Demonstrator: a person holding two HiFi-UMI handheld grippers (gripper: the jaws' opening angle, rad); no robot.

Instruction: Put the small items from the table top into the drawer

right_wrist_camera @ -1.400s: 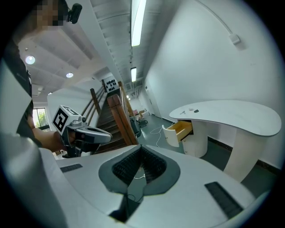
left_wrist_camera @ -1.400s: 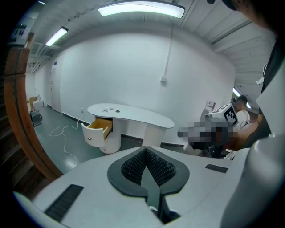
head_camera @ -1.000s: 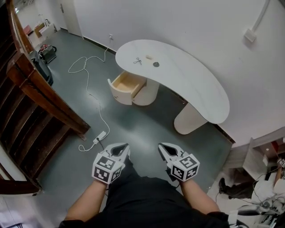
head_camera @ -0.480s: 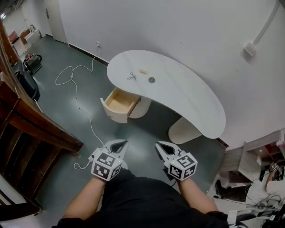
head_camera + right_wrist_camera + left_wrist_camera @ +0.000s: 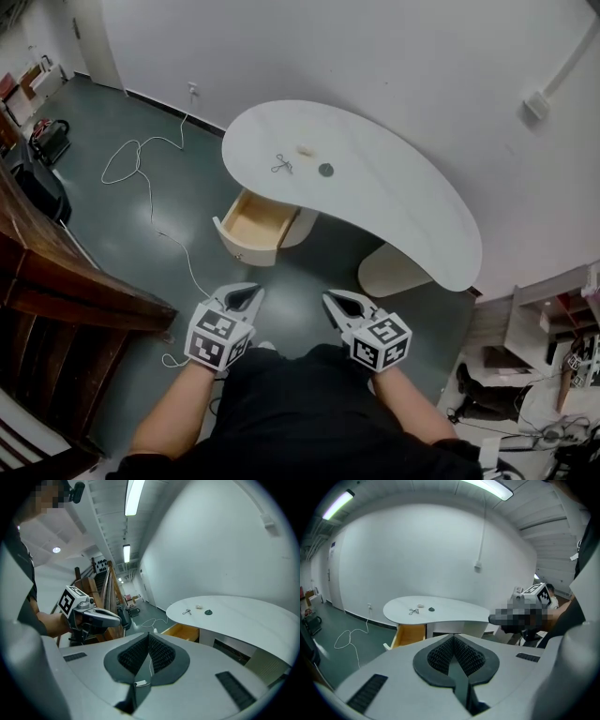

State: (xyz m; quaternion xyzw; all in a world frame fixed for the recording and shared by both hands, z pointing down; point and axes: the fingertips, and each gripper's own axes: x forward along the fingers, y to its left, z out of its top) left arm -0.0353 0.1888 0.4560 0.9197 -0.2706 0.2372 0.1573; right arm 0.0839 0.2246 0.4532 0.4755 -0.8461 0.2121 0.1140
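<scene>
**Approach to the surface: both hand-held grippers unloaded**

Nearest to me, the left hand-held gripper [image 5: 247, 294] and the right hand-held gripper [image 5: 335, 300] sit side by side in front of the body. Each has its jaws together with nothing between them. Both are over the floor, well apart from the work.

Beyond them, the drawer [image 5: 253, 223] stands pulled open under the left end of the surface [image 5: 403, 211]. Its wooden inside looks empty, so I judge that no item has been stowed yet.

On the surface, just past the drawer, lie three small items:
- a wiry metal piece [image 5: 282, 165];
- a dark round piece [image 5: 325, 170];
- a pale lump [image 5: 305, 148], farthest back.

I take the step in hand to be the approach.

1. I come in on the drawer side, clear of the drawer front and of the white cable [image 5: 141, 173] on the floor.
2. I open the jaws before reaching over the surface, not above the items.
3. I take the wiry metal piece first. It lies flat, so I expect to need a low angle with the pads straddling it.
4. I carry one item per hand-held gripper and release it low inside the drawer.
</scene>
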